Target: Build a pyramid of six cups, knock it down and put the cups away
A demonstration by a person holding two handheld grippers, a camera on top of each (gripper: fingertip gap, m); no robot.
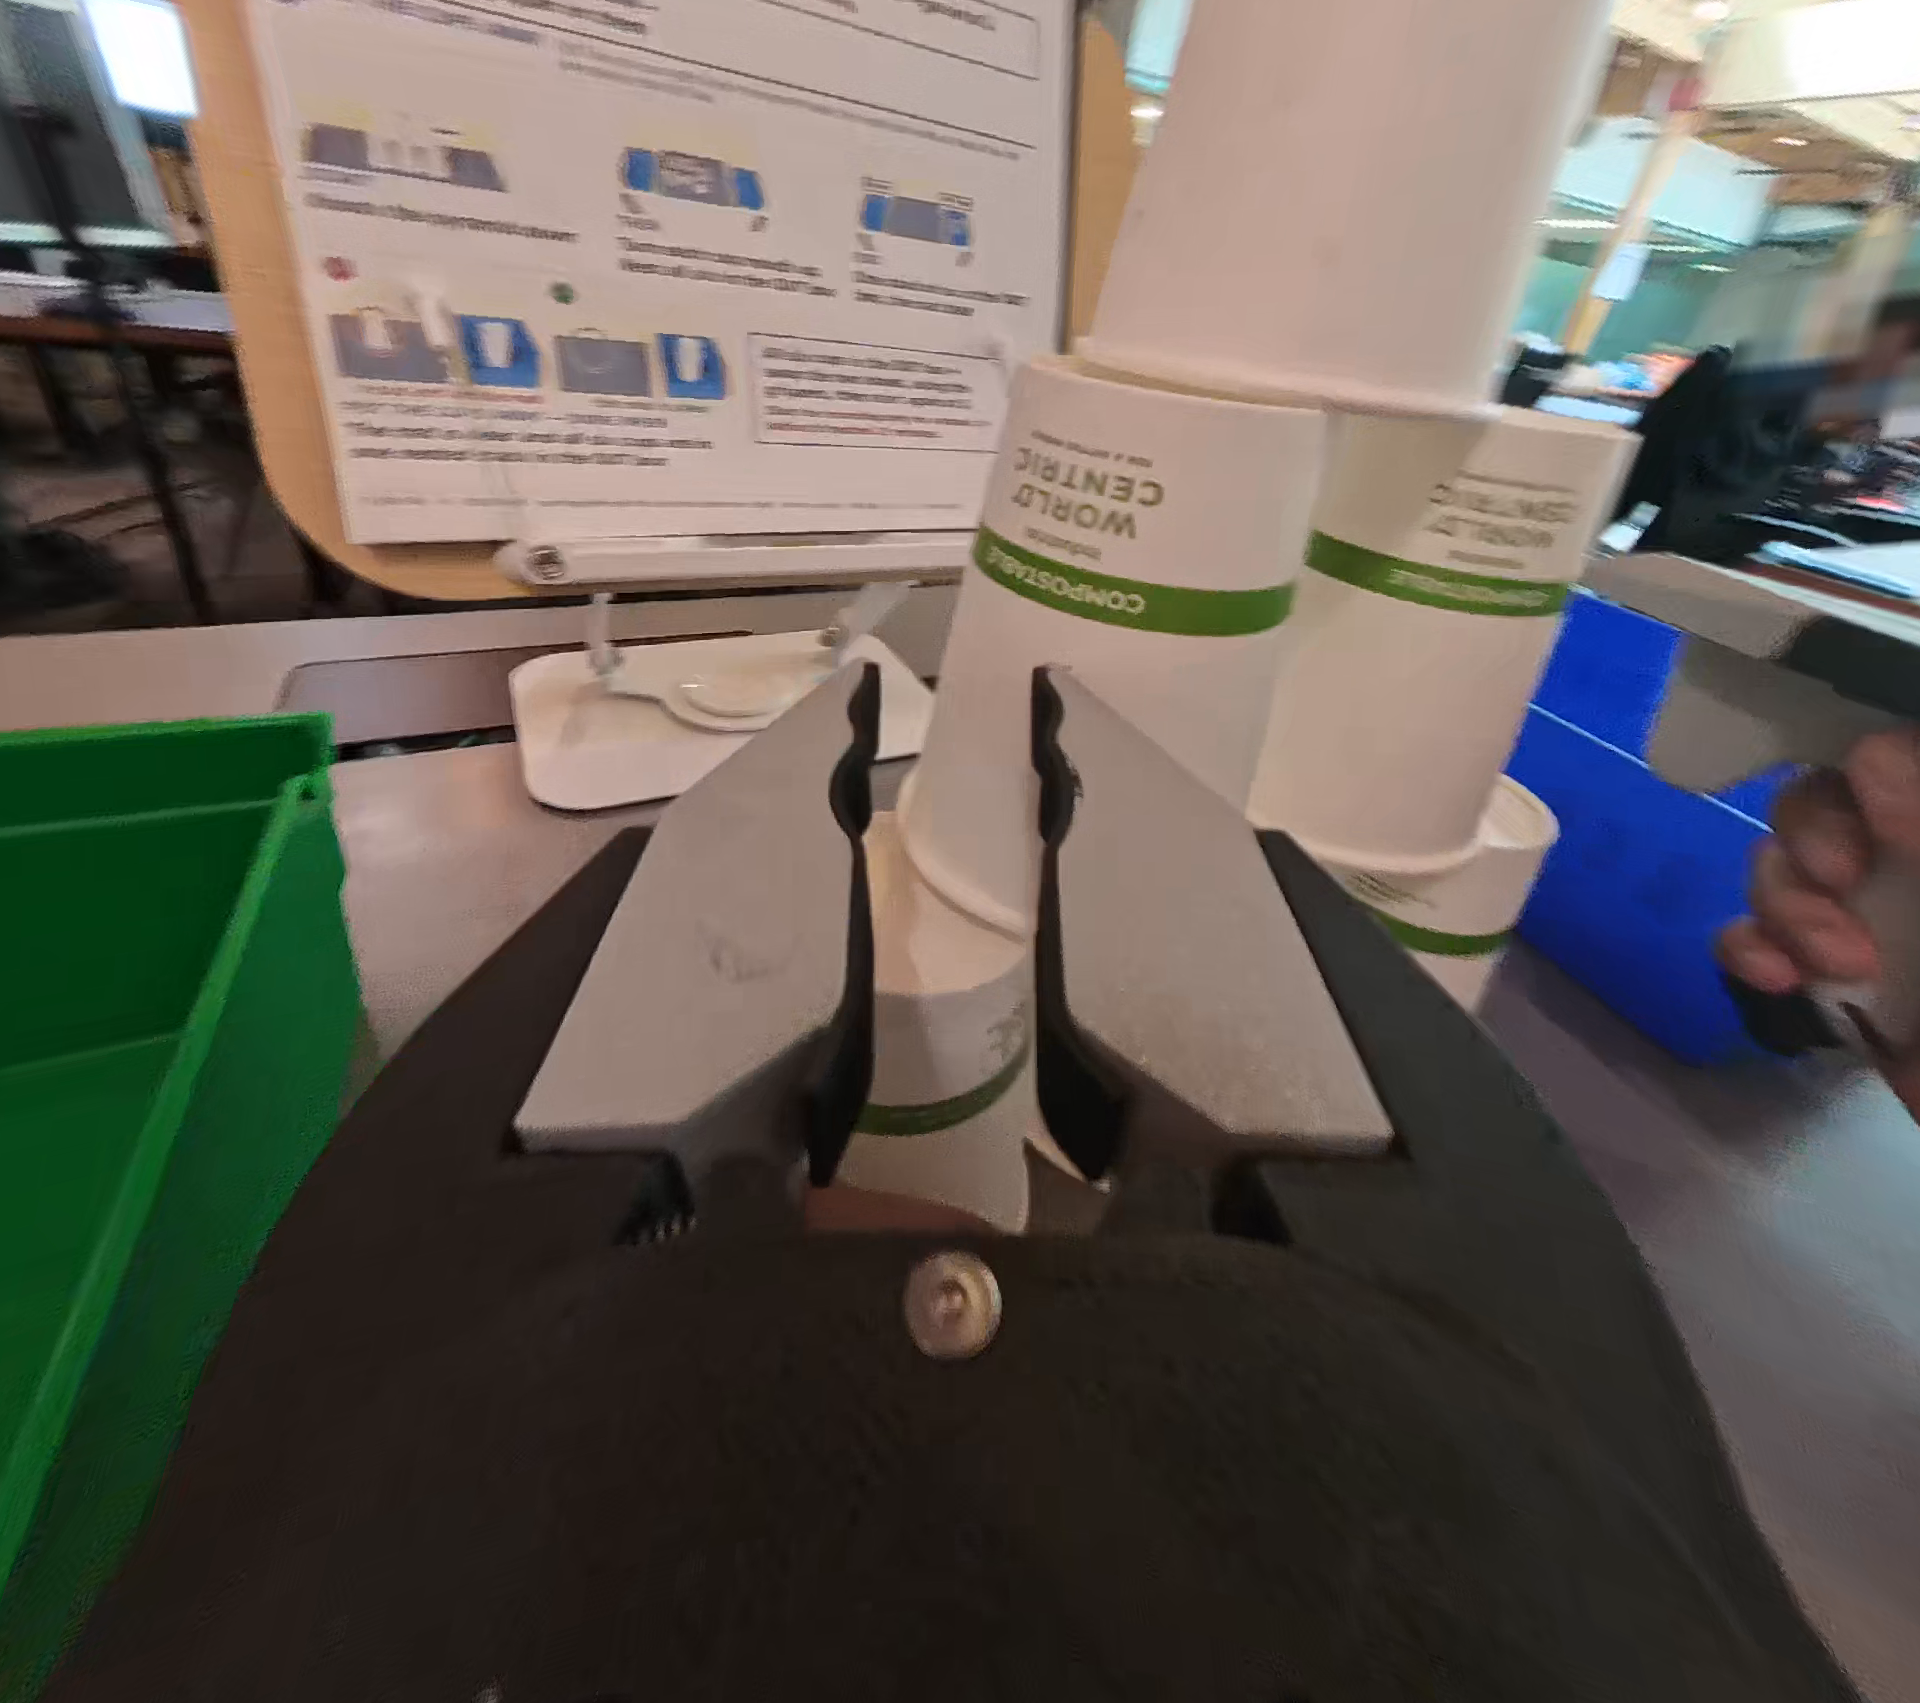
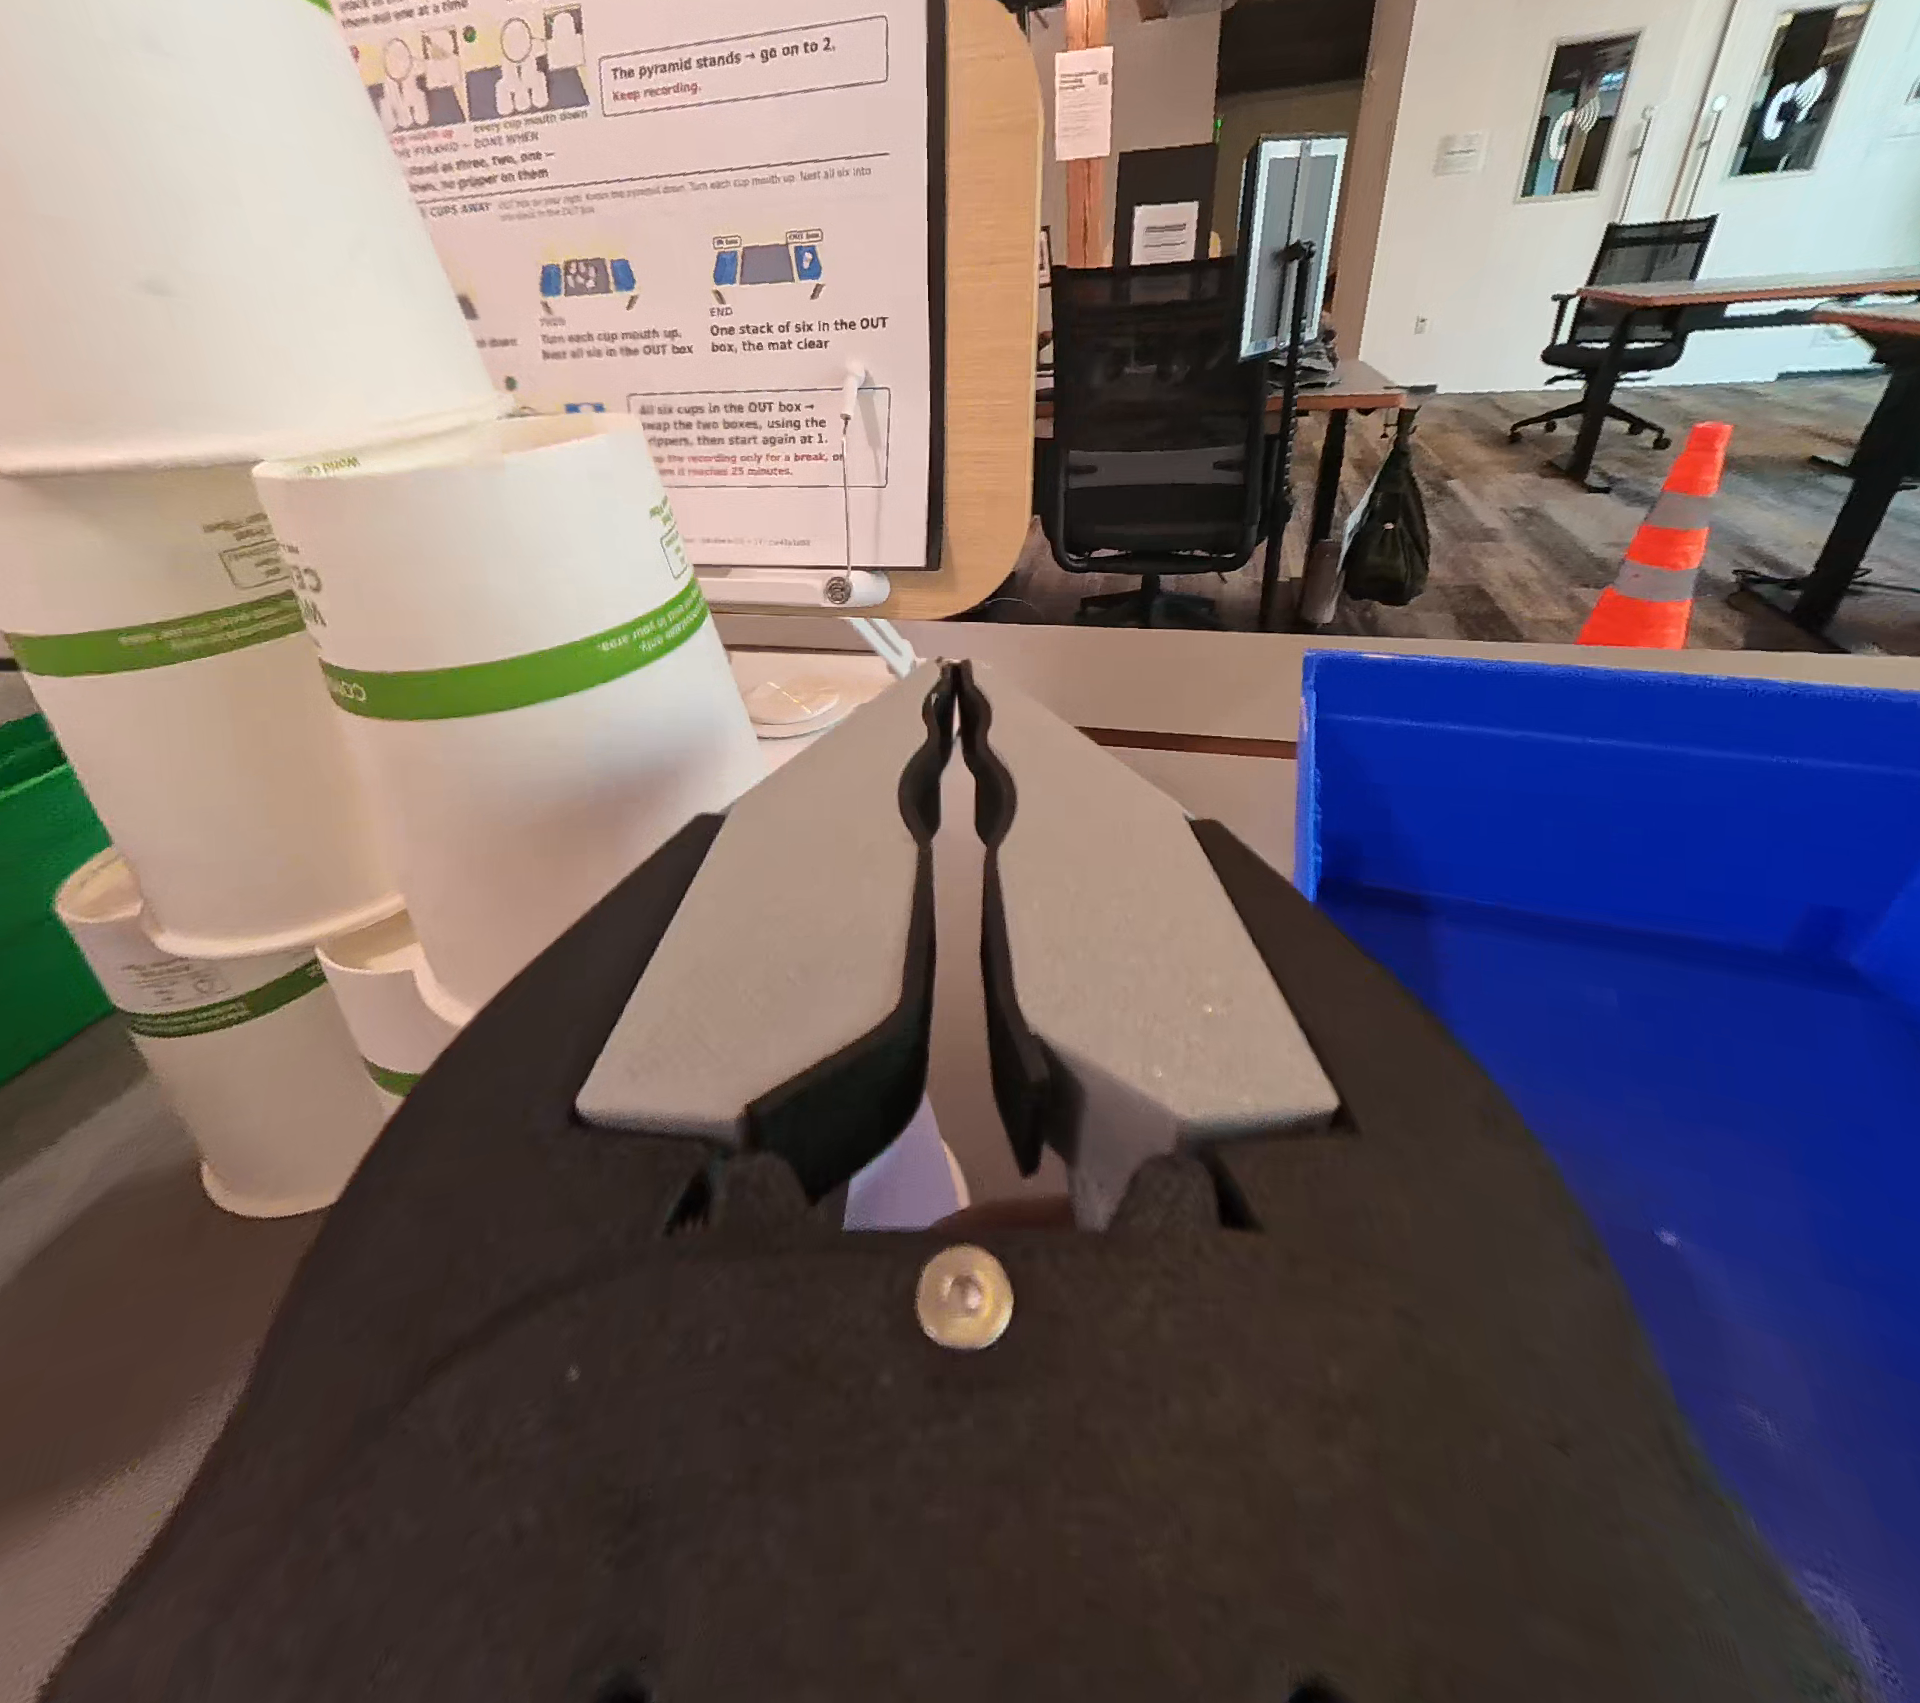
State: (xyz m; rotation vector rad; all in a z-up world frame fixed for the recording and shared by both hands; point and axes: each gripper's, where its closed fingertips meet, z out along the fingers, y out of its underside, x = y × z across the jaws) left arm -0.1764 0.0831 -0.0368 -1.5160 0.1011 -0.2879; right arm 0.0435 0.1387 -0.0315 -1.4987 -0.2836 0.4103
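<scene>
Left wrist view: I see an open office behind a grey tabletop (image 1: 468,832), with an instruction sheet (image 1: 644,147) propped upper left. The pyramid (image 1: 1330,427) fills the centre and right, white paper cups with green bands, mouths down so each rim bridges two bases below. A green box (image 1: 156,978) sits at the left edge, a blue box (image 1: 1621,822) right. My left gripper (image 1: 954,697) is partly open; a bottom cup (image 1: 935,999) lies between the fingers, though I can't tell if they pinch it.

Right wrist view: the pyramid leans into the left third, smooth tapered walls. My right gripper (image 2: 958,677) is closed on nothing, pointing between the cups and the blue box, probably ready to sweep them over.
</scene>
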